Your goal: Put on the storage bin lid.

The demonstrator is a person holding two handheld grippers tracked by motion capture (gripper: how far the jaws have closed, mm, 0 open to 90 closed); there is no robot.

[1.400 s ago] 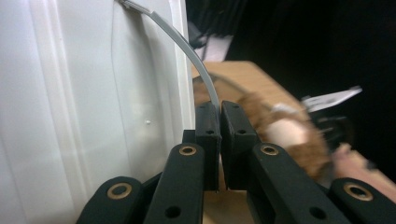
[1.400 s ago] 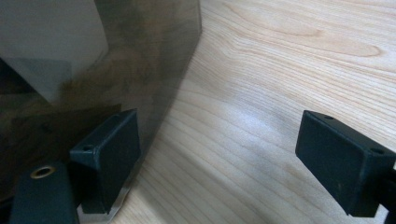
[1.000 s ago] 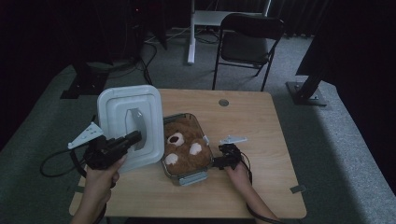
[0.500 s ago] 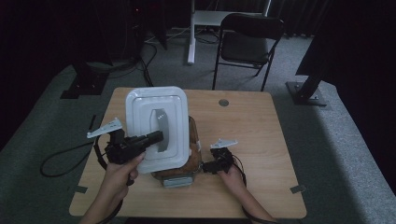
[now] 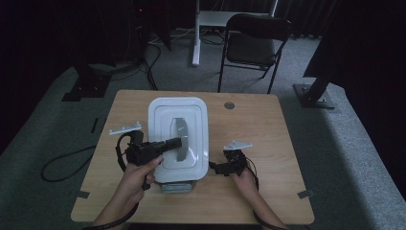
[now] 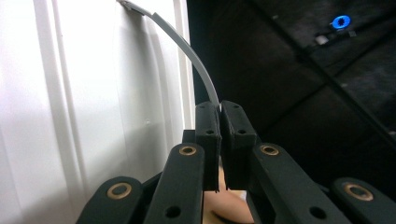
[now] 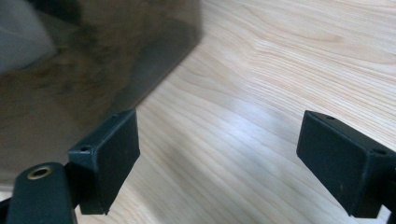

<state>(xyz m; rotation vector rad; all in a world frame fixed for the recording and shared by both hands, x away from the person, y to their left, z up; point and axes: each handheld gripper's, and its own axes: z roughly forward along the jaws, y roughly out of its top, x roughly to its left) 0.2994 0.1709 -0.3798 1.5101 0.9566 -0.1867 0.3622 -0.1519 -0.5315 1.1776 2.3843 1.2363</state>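
Observation:
A white rectangular lid (image 5: 165, 120) lies flat over a clear container, whose latch end (image 5: 176, 187) sticks out at the near side. My left gripper (image 5: 178, 142) comes in from the left and is shut on the lid's thin grey handle (image 5: 181, 127). In the left gripper view the jaws (image 6: 219, 135) pinch the curved handle strip (image 6: 198, 70) beside the white lid (image 6: 84, 93). My right gripper (image 5: 214, 167) rests on the table just right of the container, open and holding nothing. Its view shows wide jaws (image 7: 219, 158) beside the container's clear wall (image 7: 84, 70). The container's contents are hidden.
The wooden table (image 5: 258, 124) has a round cable hole (image 5: 229, 105) at its far side. A black chair (image 5: 256, 45) and stand bases sit on the grey carpet beyond it. A cable (image 5: 62, 165) trails off the table's left edge.
The left gripper has carried the lid to the right and down, from tilted up beside the container to flat on top of it. The plush bear inside is now covered. The right gripper stays put.

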